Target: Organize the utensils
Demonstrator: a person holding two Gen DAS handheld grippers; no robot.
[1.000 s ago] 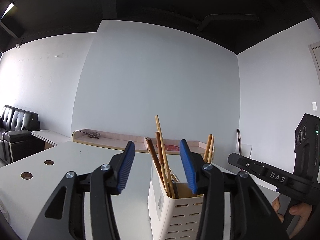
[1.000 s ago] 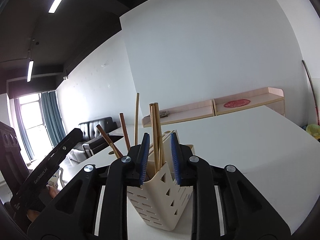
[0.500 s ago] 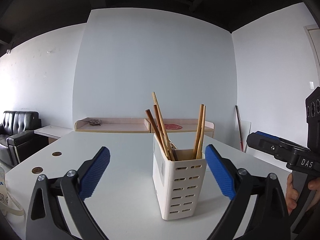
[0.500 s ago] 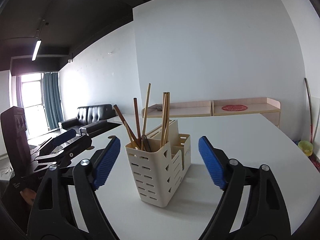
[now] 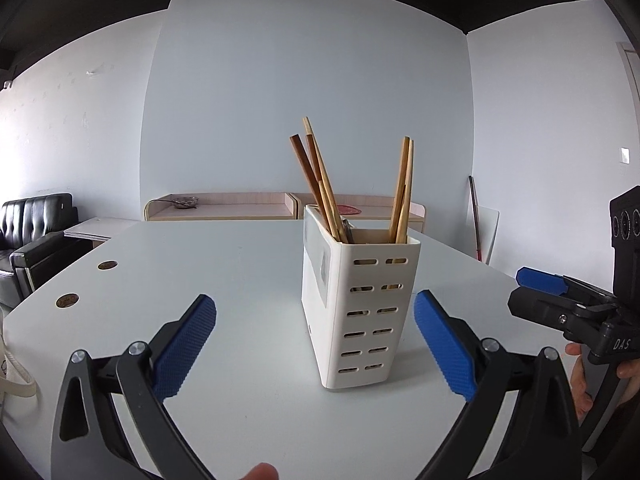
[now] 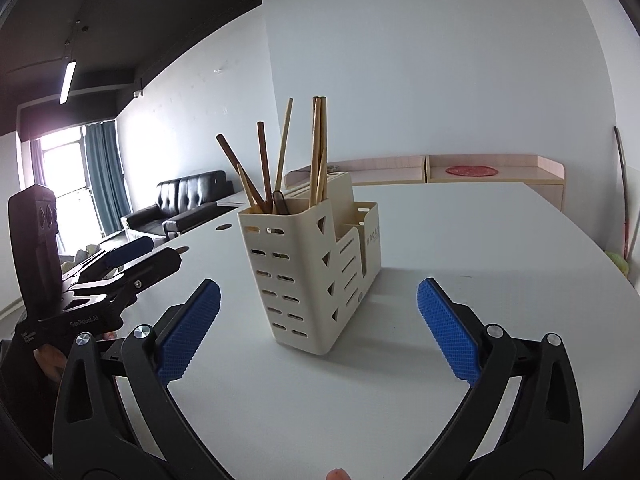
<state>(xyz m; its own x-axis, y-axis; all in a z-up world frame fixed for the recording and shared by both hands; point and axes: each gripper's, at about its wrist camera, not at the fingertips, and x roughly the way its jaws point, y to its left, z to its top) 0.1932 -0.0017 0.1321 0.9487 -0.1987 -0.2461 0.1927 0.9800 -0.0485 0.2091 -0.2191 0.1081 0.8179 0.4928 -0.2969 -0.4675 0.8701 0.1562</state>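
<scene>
The cream utensil holder (image 5: 360,312) stood upright on the white worktop (image 5: 240,264) with the chopsticks (image 5: 320,184) leaning loosely in it, so a careless reach could probably tip it. Both the left gripper (image 5: 316,344) and right gripper (image 6: 318,332) sat just short of the holder, tilted slightly downward. Their fingers (image 5: 186,346) had just been opening, now spread wide with nothing between them.

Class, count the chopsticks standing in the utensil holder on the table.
6 visible chopsticks, all in the tallest compartment of the holder: two dark ones and a short pale one lean left, one pale near the middle, a pale pair at right. Others may be hidden.
</scene>
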